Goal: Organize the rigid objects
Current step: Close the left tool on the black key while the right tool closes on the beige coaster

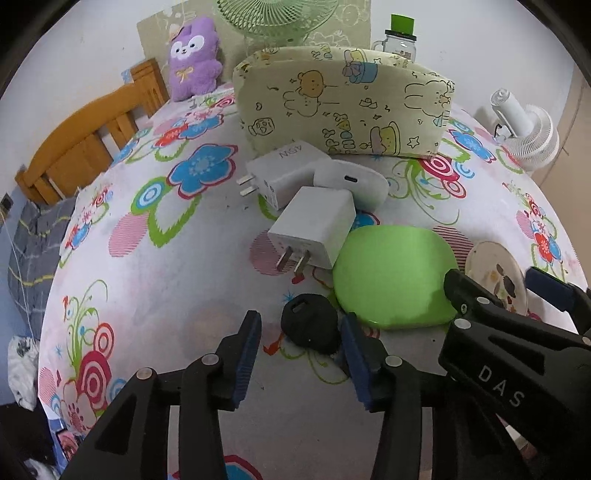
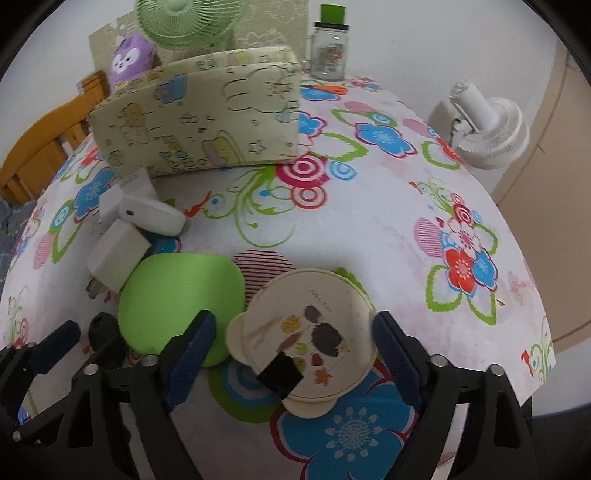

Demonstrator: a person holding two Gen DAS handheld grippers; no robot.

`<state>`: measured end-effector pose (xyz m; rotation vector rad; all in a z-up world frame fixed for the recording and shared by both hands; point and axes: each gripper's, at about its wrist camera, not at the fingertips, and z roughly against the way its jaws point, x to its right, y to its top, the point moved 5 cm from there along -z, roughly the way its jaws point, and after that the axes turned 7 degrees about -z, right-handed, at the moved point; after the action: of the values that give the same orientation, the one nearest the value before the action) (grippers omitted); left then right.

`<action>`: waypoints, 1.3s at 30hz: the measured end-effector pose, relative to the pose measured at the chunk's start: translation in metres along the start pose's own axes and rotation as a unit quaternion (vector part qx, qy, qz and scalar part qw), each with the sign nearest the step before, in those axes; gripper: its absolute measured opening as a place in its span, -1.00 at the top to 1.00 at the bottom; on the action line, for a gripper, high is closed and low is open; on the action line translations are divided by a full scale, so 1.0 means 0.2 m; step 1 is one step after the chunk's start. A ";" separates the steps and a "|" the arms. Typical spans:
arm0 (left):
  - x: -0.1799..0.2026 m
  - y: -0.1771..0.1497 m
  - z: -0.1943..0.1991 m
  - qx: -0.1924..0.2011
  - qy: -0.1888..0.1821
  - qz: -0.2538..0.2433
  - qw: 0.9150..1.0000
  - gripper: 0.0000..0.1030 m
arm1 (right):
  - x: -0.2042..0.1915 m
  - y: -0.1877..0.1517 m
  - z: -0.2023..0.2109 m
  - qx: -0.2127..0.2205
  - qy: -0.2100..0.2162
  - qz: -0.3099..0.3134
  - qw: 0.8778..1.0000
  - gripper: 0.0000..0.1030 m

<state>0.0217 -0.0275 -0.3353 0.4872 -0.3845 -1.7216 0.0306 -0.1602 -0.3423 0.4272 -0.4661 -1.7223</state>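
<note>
A small black round plug-like piece [image 1: 310,328] lies on the flowered bedsheet between the fingers of my left gripper [image 1: 300,321]. It sits close to the right pad, with a gap at the left pad, so the jaws stand open. My right gripper [image 2: 294,319] is open around a cream round lid [image 2: 306,332] printed with hedgehogs and leaves. A black square piece [image 2: 280,373] rests on that lid. A green rounded pad [image 1: 395,277] lies between the two grippers. Behind it are two white chargers [image 1: 314,229] [image 1: 284,173] and a white oval device [image 1: 354,181].
A cartoon-print pillow [image 1: 343,107] stands across the back, with a purple plush [image 1: 194,59], a green fan [image 1: 273,18] and a glass jar [image 1: 400,40] behind it. A white fan [image 2: 487,129] stands off the right edge and a wooden bed rail [image 1: 85,140] runs along the left.
</note>
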 end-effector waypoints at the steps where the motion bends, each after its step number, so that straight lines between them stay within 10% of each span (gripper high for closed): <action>1: 0.00 0.00 0.00 0.002 -0.002 -0.001 1.000 0.11 | 0.01 0.00 -0.01 0.000 -0.001 -0.008 1.000 -0.84; 39: 0.22 0.09 -0.01 0.001 -0.004 0.038 0.999 0.37 | 0.12 0.08 -0.05 -0.021 0.048 -0.023 0.998 -0.65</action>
<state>0.0306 -0.0742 -0.3331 0.4612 -0.4057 -1.6511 0.0451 -0.1876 -0.3433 0.4921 -0.3526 -1.7447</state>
